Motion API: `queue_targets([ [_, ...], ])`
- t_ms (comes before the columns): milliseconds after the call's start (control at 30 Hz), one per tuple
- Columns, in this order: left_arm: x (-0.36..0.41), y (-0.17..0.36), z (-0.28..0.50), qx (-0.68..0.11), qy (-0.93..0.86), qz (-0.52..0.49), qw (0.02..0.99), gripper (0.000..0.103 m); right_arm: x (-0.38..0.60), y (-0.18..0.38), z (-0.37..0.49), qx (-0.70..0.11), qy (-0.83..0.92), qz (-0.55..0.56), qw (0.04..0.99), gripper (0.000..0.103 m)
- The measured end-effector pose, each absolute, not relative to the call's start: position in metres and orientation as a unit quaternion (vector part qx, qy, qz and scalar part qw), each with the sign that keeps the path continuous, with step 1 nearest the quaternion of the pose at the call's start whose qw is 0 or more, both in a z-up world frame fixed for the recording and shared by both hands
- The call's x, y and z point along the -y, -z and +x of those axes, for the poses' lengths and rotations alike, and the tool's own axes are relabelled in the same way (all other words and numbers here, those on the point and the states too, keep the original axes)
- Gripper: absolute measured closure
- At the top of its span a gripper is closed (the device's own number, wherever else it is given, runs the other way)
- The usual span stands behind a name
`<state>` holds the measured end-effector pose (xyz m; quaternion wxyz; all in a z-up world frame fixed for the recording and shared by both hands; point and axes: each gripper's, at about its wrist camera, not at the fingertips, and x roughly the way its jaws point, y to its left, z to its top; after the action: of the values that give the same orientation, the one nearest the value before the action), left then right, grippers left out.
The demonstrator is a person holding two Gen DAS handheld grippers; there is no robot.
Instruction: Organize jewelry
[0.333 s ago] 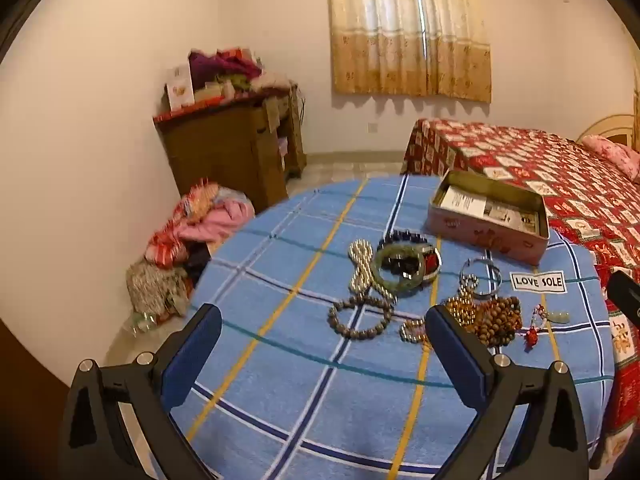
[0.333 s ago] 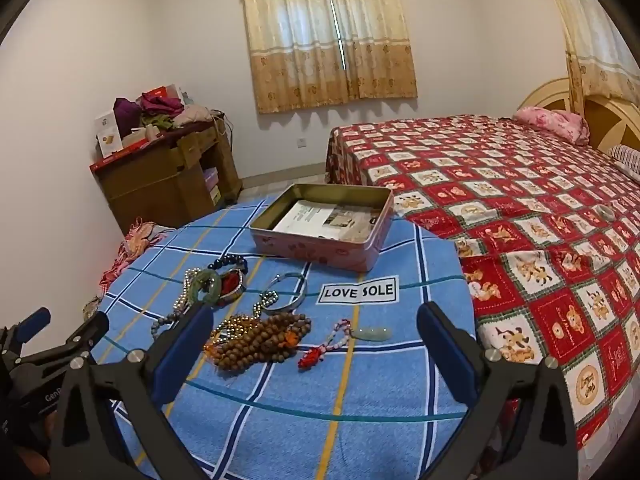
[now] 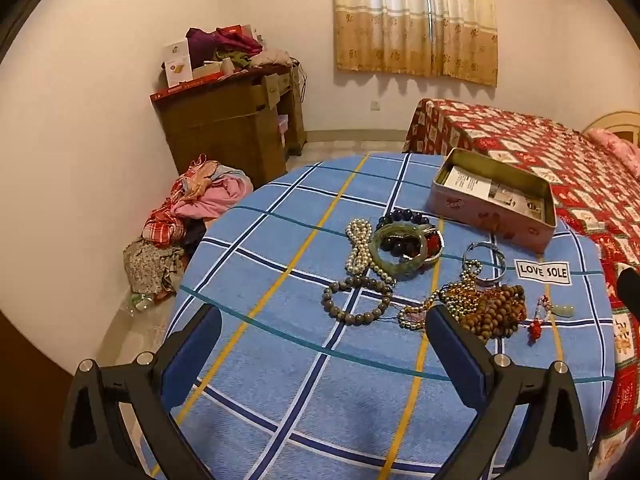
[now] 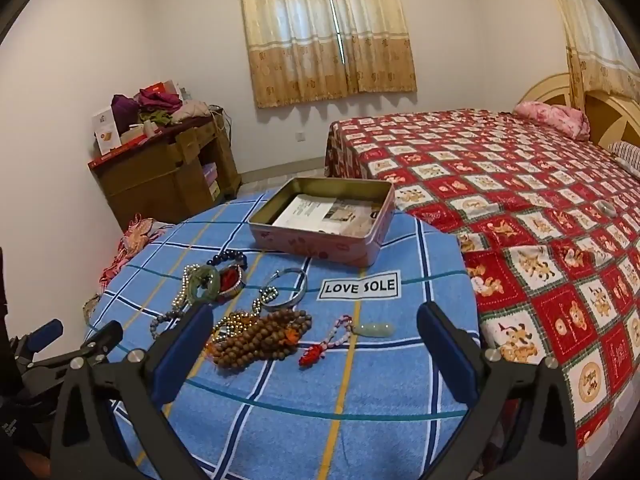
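Jewelry lies on a round table with a blue checked cloth (image 3: 280,360): a grey bead bracelet (image 3: 357,297), a pearl strand (image 3: 360,248), a green jade bangle (image 3: 398,250), a silver bangle (image 3: 485,261), brown wooden beads (image 3: 498,312) and a jade pendant on a red cord (image 3: 562,311). An open pink tin (image 3: 492,204) holding papers stands at the far side. My left gripper (image 3: 324,350) is open and empty, above the cloth, short of the grey bracelet. My right gripper (image 4: 314,344) is open and empty, above the wooden beads (image 4: 260,338) and pendant (image 4: 374,330). The tin (image 4: 324,224) stands beyond.
A white "LOVE SOLE" label (image 4: 360,287) is on the cloth. A bed with a red patterned cover (image 4: 520,200) stands right of the table. A brown cabinet (image 3: 232,120) piled with clothes and a clothes heap on the floor (image 3: 192,208) are to the left.
Both views shifted very slightly; both grippers stay open and the jewelry has not moved.
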<state>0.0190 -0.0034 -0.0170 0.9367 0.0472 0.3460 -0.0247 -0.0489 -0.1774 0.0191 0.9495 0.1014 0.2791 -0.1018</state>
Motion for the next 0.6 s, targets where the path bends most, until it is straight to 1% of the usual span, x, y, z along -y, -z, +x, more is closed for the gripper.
queue_targets([
  [233, 0.005, 0.015, 0.014, -0.339, 0.036, 0.049, 0.939, 0.002, 0.171, -0.023, -0.058, -0.267, 0.108, 0.095, 0.953, 0.000],
  [333, 0.010, 0.003, 0.007, -0.328, 0.044, 0.050, 0.942, 0.002, 0.175, -0.032, -0.064, -0.255, 0.114, 0.103, 0.955, 0.000],
  [600, 0.019, -0.005, -0.004, -0.313, 0.054, 0.057, 0.946, 0.002, 0.174, -0.037, -0.070, -0.245, 0.118, 0.099, 0.957, 0.000],
])
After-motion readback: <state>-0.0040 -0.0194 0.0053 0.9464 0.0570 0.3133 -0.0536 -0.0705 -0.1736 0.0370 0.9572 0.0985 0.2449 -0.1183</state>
